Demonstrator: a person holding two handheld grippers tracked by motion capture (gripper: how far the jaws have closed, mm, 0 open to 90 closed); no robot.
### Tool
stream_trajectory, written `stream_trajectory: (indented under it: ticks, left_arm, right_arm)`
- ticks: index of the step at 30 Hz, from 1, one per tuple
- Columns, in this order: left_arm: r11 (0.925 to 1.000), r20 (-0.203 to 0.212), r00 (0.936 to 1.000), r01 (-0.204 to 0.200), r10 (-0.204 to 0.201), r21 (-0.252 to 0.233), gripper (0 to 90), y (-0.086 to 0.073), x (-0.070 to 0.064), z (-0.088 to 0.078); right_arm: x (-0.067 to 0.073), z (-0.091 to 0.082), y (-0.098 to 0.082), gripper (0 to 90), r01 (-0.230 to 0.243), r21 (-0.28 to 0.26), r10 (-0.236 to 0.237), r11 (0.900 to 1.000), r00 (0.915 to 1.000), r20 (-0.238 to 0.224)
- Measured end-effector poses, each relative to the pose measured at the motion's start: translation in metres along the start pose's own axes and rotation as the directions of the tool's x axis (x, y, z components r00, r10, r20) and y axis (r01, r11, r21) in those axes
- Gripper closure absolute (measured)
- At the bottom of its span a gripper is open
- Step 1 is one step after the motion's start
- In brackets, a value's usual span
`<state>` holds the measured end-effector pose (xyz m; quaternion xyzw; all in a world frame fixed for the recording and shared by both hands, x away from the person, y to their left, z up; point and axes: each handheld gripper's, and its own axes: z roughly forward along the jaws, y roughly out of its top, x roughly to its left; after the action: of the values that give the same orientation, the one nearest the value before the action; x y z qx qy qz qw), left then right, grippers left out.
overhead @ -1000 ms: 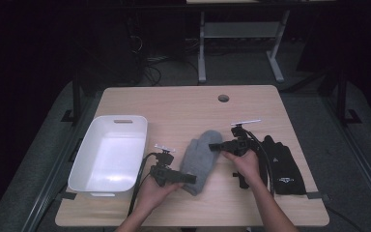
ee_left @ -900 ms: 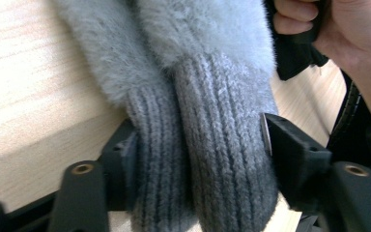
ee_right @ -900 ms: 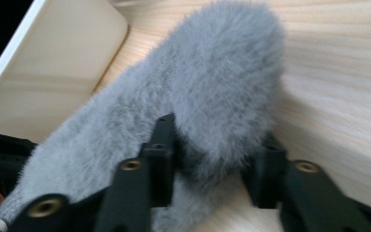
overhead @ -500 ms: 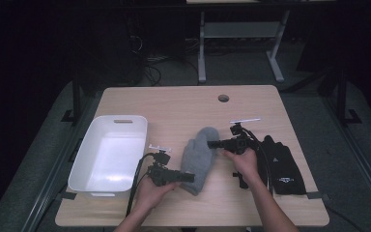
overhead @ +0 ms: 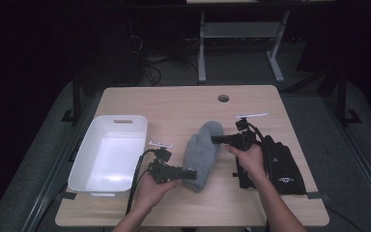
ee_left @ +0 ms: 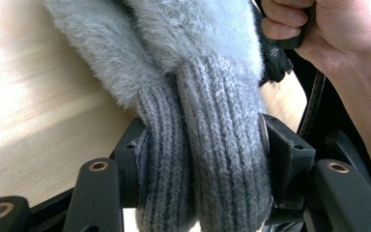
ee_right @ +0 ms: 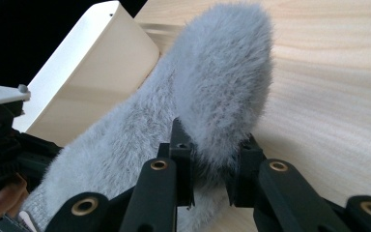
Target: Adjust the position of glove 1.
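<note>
A grey mitten [overhead: 203, 150] lies on the wooden table [overhead: 174, 104] between my two grippers. My left gripper [overhead: 191, 174] has just been closing and is shut on the mitten's ribbed knit cuff [ee_left: 207, 159], which bulges between its pads. My right gripper [overhead: 215, 139] has also just been closing and is shut on the fuzzy edge of the mitten [ee_right: 212, 96] near its rounded tip, holding that end a little above the table. In the left gripper view the hand [ee_left: 343, 38] that carries the right gripper shows beyond the mitten.
A white plastic bin [overhead: 84, 159] stands at the table's left, its wall [ee_right: 101, 58] close behind the mitten. A black bag [overhead: 282, 166] lies at the right, under the right forearm. A cable hole [overhead: 223, 98] is at the back of the table.
Both grippers have closed onto the mitten. The right one has risen slightly, lifting the fuzzy end off the table. The left hand has stayed in place.
</note>
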<state>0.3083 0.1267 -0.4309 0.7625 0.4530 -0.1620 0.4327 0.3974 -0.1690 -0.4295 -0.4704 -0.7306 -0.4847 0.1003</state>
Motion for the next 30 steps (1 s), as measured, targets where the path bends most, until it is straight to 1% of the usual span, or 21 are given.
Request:
stream_trajectory:
  ticks: [3, 4, 5, 6, 10, 11, 12, 14, 20, 21, 22, 24, 26, 30]
  left_arm:
    - [0.9997, 0.006, 0.9999, -0.012, 0.013, -0.019, 43.5, 0.003, -0.007, -0.004]
    - [0.9997, 0.006, 0.9998, -0.018, 0.018, -0.019, 43.5, 0.004, -0.008, -0.006]
    - [0.9995, 0.005, 0.9996, -0.027, 0.027, -0.015, 43.5, 0.005, -0.010, -0.007]
    - [0.9993, 0.007, 0.9995, -0.030, 0.030, -0.023, 43.4, 0.006, -0.012, -0.009]
    - [0.9983, 0.005, 0.9988, -0.048, 0.048, -0.033, 43.5, 0.010, -0.018, -0.015]
    - [0.9977, 0.002, 0.9982, -0.059, 0.059, -0.032, 43.4, 0.011, -0.020, -0.017]
    - [0.9974, 0.003, 0.9979, -0.064, 0.064, -0.035, 43.4, 0.011, -0.021, -0.018]
    - [0.9969, 0.002, 0.9978, -0.066, 0.066, -0.043, 43.4, 0.014, -0.023, -0.021]
    - [0.9941, -0.006, 0.9953, -0.096, 0.096, -0.051, 43.4, 0.021, -0.031, -0.034]
    - [0.9936, -0.008, 0.9953, -0.097, 0.096, -0.059, 43.4, 0.022, -0.032, -0.036]
    - [0.9931, -0.010, 0.9947, -0.103, 0.102, -0.057, 43.4, 0.024, -0.033, -0.039]
    - [0.9926, -0.012, 0.9942, -0.107, 0.107, -0.058, 43.4, 0.025, -0.035, -0.043]
    - [0.9924, -0.007, 0.9943, -0.107, 0.106, -0.062, 43.4, 0.026, -0.035, -0.047]
    - [0.9913, -0.013, 0.9944, -0.106, 0.105, -0.078, 43.4, 0.028, -0.037, -0.056]
  right_arm:
    - [0.007, -0.007, 0.006, 75.8, 0.017, -0.013, -0.017, 1.000, 0.9999, 0.002]
    - [0.010, -0.009, 0.008, 75.8, 0.025, -0.023, -0.025, 0.999, 0.9997, 0.002]
    - [0.011, -0.011, 0.009, 75.8, 0.028, -0.022, -0.028, 0.999, 0.9996, 0.002]
    - [0.013, -0.013, 0.011, 75.8, 0.036, -0.019, -0.036, 0.999, 0.9993, 0.005]
    - [0.022, -0.020, 0.018, 75.8, 0.054, -0.033, -0.054, 0.998, 0.9985, 0.005]
    - [0.023, -0.021, 0.019, 75.8, 0.049, -0.032, -0.049, 0.998, 0.9988, 0.005]
    - [0.025, -0.023, 0.021, 75.8, 0.055, -0.028, -0.055, 0.998, 0.9985, 0.006]
    - [0.028, -0.025, 0.024, 75.8, 0.064, -0.036, -0.064, 0.997, 0.9980, 0.005]
    - [0.041, -0.033, 0.036, 75.7, 0.083, -0.042, -0.083, 0.996, 0.9965, 0.005]
    - [0.043, -0.033, 0.038, 75.7, 0.085, -0.047, -0.085, 0.995, 0.9964, 0.003]
    - [0.045, -0.034, 0.039, 75.7, 0.083, -0.052, -0.083, 0.995, 0.9966, 0.000]
    - [0.048, -0.035, 0.043, 75.7, 0.091, -0.045, -0.092, 0.995, 0.9958, 0.001]
    - [0.053, -0.035, 0.047, 75.7, 0.100, -0.051, -0.100, 0.994, 0.9950, -0.003]
    - [0.062, -0.034, 0.054, 75.7, 0.108, -0.047, -0.108, 0.993, 0.9941, -0.007]
